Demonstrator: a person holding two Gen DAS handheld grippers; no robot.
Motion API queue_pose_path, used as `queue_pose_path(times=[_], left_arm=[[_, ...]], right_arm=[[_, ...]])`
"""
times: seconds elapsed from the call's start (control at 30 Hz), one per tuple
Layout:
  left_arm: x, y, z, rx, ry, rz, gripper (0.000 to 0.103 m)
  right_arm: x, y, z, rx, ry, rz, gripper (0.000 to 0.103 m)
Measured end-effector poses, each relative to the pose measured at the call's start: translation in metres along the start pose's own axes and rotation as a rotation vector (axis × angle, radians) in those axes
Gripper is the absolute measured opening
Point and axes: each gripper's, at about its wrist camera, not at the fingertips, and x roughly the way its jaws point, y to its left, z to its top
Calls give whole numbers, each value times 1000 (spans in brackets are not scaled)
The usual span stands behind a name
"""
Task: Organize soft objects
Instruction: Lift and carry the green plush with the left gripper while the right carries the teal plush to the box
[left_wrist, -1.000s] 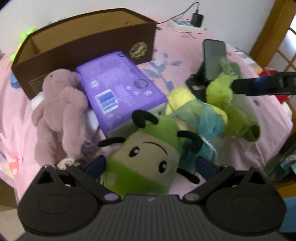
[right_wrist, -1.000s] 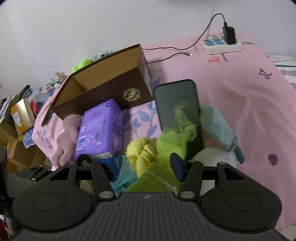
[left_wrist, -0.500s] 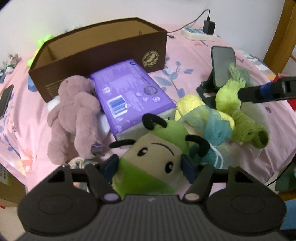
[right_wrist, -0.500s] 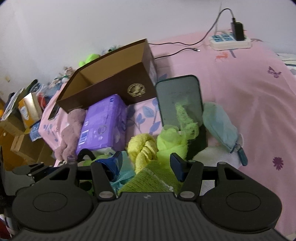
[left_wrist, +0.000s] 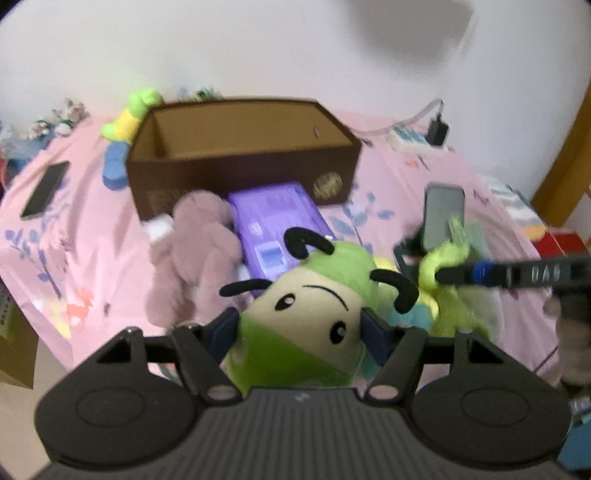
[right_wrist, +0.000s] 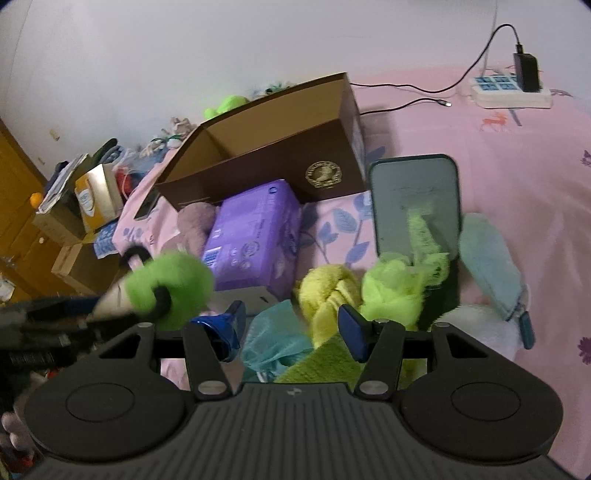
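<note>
A green plush toy (left_wrist: 314, 306) with a cream face and black antennae hangs above the pink bed, and my left gripper (left_wrist: 299, 330) is shut on its sides. The right wrist view shows the same plush toy (right_wrist: 170, 284) raised at the left. My right gripper (right_wrist: 290, 328) hovers low over a pile of soft things: a teal mesh pouf (right_wrist: 273, 343), a yellow knotted towel (right_wrist: 328, 295) and a green towel (right_wrist: 325, 365). Its jaws are closing slightly, with these between them but no pad pressing. A mauve plush (left_wrist: 195, 251) lies beside a purple pack (left_wrist: 273, 218).
An open brown box (left_wrist: 236, 173) stands behind the purple pack. A phone on a stand (right_wrist: 413, 199) rises behind a lime mesh pouf (right_wrist: 395, 291), with a light blue pouch (right_wrist: 487, 266) to its right. A power strip (right_wrist: 509, 88) lies at the back; another phone (left_wrist: 44, 188) lies flat at the left.
My left gripper closed on the green plush toy and lifted it off the bed. The right gripper stayed over the towel pile.
</note>
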Motion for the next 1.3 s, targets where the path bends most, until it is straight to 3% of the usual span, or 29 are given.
queue_pose_path(times=[0.17, 0.37, 0.53, 0.7, 0.87, 0.97, 1.03, 1.07, 1.23, 1.3], left_arm=[[-8, 13, 23, -74, -68, -20, 69], [2, 25, 60, -86, -121, -19, 69], [14, 38, 98, -79, -172, -24, 70], [29, 49, 120, -76, -162, -45, 70], [42, 61, 121, -85, -127, -67, 70], [44, 68, 120, -91, -120, -83, 70], [44, 73, 121, -96, -121, -91, 70], [44, 75, 122, -99, -121, -94, 70], [44, 84, 125, -98, -122, -104, 70], [44, 85, 126, -92, -121, -109, 70]], right_arm=[[5, 11, -3, -22, 2, 21, 38], [5, 22, 2, -46, -37, 4, 37], [12, 29, 6, -61, -17, -14, 37], [25, 39, -1, -148, 61, 6, 35], [43, 55, -18, -262, 74, -115, 32], [49, 57, -23, -283, 78, -143, 26], [54, 57, -25, -296, 84, -179, 6], [55, 55, -25, -297, 87, -204, 2], [54, 49, -25, -246, 88, -283, 0], [46, 50, -24, -219, 66, -274, 0]])
